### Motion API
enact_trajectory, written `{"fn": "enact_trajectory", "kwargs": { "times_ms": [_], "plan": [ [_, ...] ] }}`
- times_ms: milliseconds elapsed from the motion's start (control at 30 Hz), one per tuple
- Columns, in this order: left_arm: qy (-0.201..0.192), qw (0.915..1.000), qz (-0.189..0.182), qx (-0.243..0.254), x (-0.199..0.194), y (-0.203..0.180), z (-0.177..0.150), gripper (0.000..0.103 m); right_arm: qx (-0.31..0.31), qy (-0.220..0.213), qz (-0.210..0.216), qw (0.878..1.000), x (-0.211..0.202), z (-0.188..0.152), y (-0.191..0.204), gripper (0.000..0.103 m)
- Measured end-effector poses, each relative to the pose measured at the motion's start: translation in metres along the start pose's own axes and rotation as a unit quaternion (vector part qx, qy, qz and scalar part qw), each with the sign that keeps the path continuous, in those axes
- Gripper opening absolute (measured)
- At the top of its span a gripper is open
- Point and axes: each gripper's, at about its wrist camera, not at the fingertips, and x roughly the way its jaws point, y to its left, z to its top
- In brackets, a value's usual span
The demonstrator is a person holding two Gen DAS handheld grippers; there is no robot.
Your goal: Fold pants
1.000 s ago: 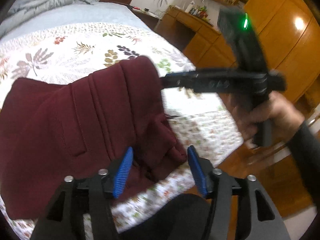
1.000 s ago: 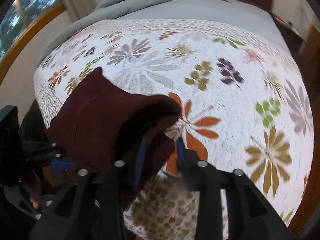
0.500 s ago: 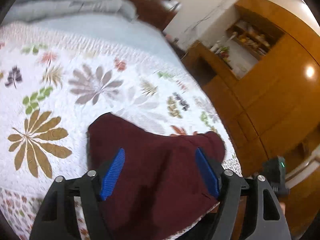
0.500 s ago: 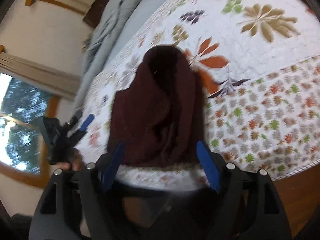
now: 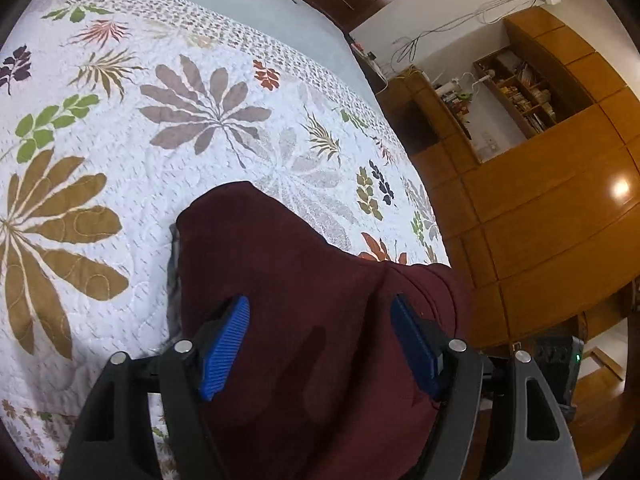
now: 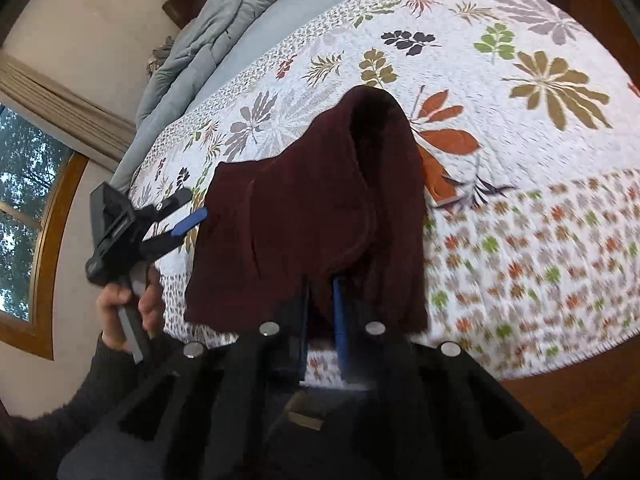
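Note:
The dark maroon pants [image 5: 312, 304] lie bunched and folded near the front edge of the bed, also in the right wrist view [image 6: 304, 216]. My left gripper [image 5: 320, 344] is open, its blue pads [image 5: 224, 340] spread above the pants and holding nothing; it also shows at the left of the right wrist view [image 6: 188, 220], beside the pants' left edge. My right gripper [image 6: 320, 304] has its blue pads nearly together at the near hem of the pants; whether cloth is pinched between them is unclear.
The bed carries a white quilt with leaf prints [image 5: 120, 160] and a grey duvet [image 6: 208, 48] bunched at the far end. Wooden cabinets and shelves [image 5: 540, 160] stand right of the bed. A window [image 6: 24, 184] is on the left wall.
My right gripper let go of the pants, opened wide, then narrowed again at their near hem. My left gripper rose over the pants and stayed open.

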Motion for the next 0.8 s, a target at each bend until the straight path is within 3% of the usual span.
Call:
{"fn": "enact_trajectory", "kwargs": {
  "times_ms": [200, 367, 467, 533, 633, 700, 800],
  "plan": [
    [0.019, 0.9998, -0.004, 0.009, 0.014, 0.003, 0.002, 0.073, 0.059, 0.021, 0.003, 0.998, 0.026, -0.039, -0.044, 0.009],
    [0.026, 0.9996, 0.003, 0.004, 0.011, 0.000, 0.007, 0.073, 0.034, 0.004, 0.020, 0.999, 0.003, -0.037, -0.030, 0.014],
    [-0.008, 0.9998, -0.018, 0.005, -0.017, -0.012, 0.006, 0.073, 0.013, -0.026, 0.003, 1.000, -0.022, -0.020, -0.016, 0.016],
    [-0.032, 0.9986, -0.039, 0.017, -0.032, -0.024, -0.002, 0.073, 0.000, -0.052, 0.017, 0.999, -0.031, 0.001, -0.003, 0.017],
    [-0.066, 0.9942, -0.079, 0.033, -0.044, -0.045, -0.034, 0.073, -0.020, -0.062, 0.043, 0.997, -0.013, 0.036, 0.011, 0.033],
    [-0.056, 0.9931, -0.092, 0.046, -0.034, -0.056, -0.060, 0.073, -0.019, -0.059, 0.066, 0.996, 0.009, 0.058, 0.012, 0.035],
    [-0.012, 0.9924, -0.103, 0.066, -0.004, -0.064, -0.107, 0.073, 0.011, -0.036, 0.107, 0.994, 0.046, 0.076, -0.006, 0.035]
  ]
}}
